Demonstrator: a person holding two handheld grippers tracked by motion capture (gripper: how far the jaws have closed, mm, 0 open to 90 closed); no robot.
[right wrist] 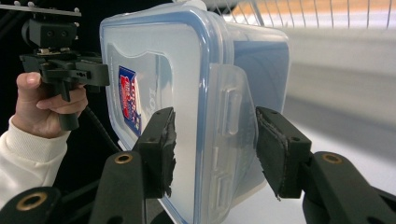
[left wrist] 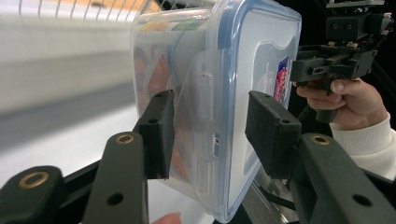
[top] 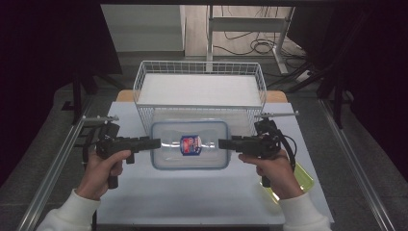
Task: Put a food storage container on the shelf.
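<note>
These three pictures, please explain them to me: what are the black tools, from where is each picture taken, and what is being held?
A person sits at a white table and holds a black hand tool with two jaws in each hand: the left gripper and the right gripper. The high view looks down from above the person. The other two pictures come from small cameras that ride on each gripper and look along its own jaws. Together the grippers hold a clear plastic box with a blue-edged lid, one at each short end, over the side clasps. Through the lid a bottle with a red and blue label shows. Behind the box stands a white wire basket. A yellow-green tray lies by the right hand.
</note>
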